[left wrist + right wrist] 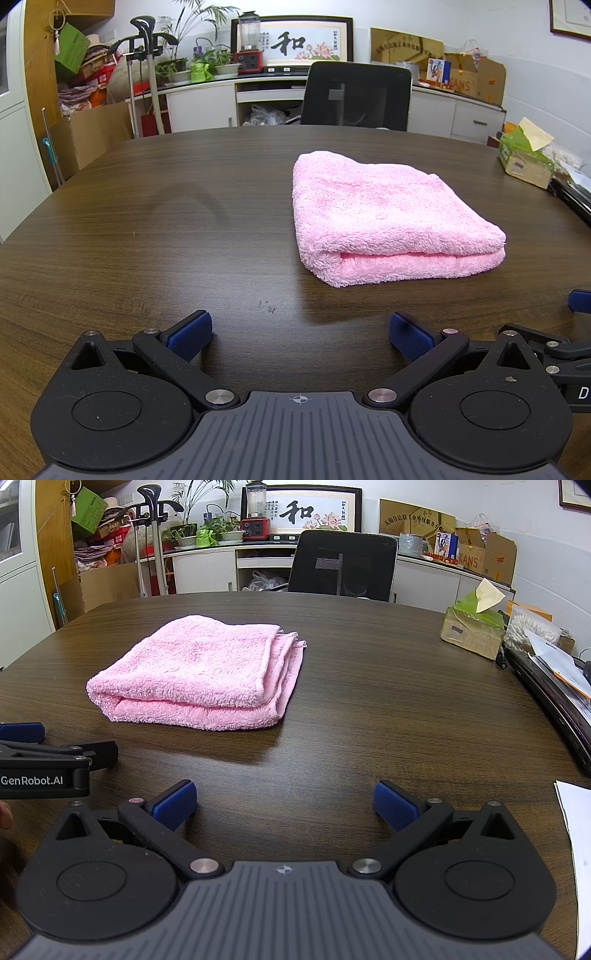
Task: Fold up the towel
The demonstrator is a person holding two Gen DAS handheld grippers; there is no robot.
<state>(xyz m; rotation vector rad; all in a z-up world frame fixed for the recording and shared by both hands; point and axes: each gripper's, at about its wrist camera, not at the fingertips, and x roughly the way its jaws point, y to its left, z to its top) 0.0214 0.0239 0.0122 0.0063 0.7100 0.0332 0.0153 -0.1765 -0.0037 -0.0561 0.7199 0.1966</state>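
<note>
A pink towel (384,214) lies folded into a thick rectangle on the dark wooden table (147,229). In the right wrist view the towel (199,675) sits ahead and to the left, with its loose hemmed edges on its right side. My left gripper (300,334) is open and empty, held back from the towel's near edge. My right gripper (284,805) is open and empty, also short of the towel. Each gripper shows at the edge of the other's view, the right one in the left wrist view (576,301) and the left one in the right wrist view (22,733).
A tissue box (472,627) stands at the table's right side, with a bag of cotton swabs (532,631), papers (561,664) and a dark laptop (554,709) near it. A black office chair (343,565) stands behind the table's far edge. A white sheet (576,834) lies at the near right.
</note>
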